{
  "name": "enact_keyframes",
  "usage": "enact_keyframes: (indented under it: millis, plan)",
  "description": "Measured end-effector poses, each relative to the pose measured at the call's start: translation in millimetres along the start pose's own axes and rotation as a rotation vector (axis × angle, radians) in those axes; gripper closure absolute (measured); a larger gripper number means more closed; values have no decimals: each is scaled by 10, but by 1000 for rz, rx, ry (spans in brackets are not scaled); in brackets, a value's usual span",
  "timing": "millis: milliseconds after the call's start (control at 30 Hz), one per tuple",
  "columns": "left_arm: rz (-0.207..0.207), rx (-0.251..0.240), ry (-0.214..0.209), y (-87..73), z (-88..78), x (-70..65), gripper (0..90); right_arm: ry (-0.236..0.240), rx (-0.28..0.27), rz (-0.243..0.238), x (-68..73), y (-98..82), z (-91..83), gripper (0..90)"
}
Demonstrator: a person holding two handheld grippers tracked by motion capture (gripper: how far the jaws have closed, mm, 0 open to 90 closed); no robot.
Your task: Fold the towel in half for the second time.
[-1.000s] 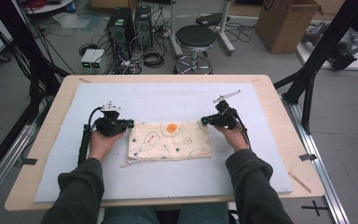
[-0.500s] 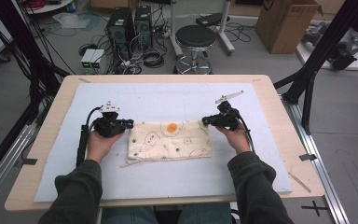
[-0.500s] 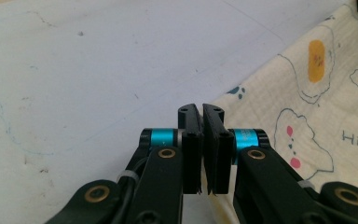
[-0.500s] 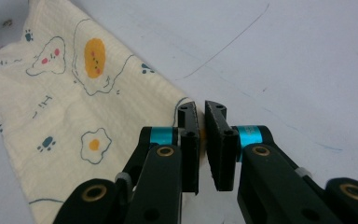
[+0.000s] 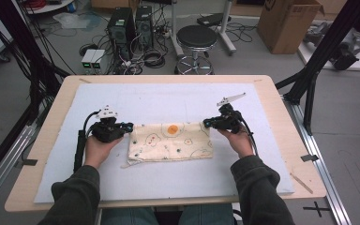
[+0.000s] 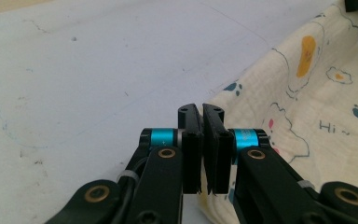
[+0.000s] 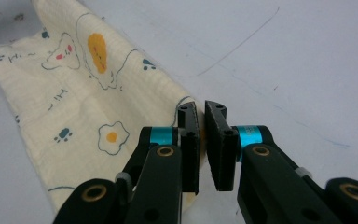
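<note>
A cream cloth (image 5: 171, 140) printed with fried eggs and paw marks lies folded on the white mat, its long side running left to right. My left gripper (image 5: 130, 126) is at its far left corner and my right gripper (image 5: 206, 124) at its far right corner. In the left gripper view the jaws (image 6: 201, 109) are closed on the cloth's edge (image 6: 317, 93), with cream fabric showing in the narrow slit between them. The right gripper (image 7: 201, 107) pinches the cloth's corner (image 7: 84, 93) the same way. The far edge runs straight between the two grippers.
The white mat (image 5: 168, 98) covers most of the wooden table (image 5: 281, 108). Beyond the far edge stand a black stool (image 5: 197, 37), computer towers (image 5: 126, 23) with loose cables and a cardboard box (image 5: 286, 23). Black frame posts (image 5: 318, 61) rise at both sides.
</note>
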State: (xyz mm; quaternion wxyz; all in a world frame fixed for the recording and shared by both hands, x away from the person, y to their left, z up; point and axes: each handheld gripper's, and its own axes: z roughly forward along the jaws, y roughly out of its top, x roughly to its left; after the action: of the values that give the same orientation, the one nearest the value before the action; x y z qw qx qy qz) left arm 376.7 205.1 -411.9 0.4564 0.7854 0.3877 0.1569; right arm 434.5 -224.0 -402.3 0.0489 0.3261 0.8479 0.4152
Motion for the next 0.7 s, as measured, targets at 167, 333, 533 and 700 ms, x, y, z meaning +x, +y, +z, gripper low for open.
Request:
enact_keyframes:
  millis: [167, 333, 533, 700]
  plan:
    - [21, -14, -14, 14, -44, -58, 859, 17, -3, 5, 22, -103, -3, 843]
    - [24, -26, -18, -30, -70, -90, 859, 21, -20, -2, 38, -148, -41, 843]
    - [24, -31, -26, -73, -106, -102, 859, 30, -22, -11, 72, -165, -62, 843]
    - [43, -30, -35, -90, -147, -137, 859, 38, -42, -14, 107, -203, -107, 843]
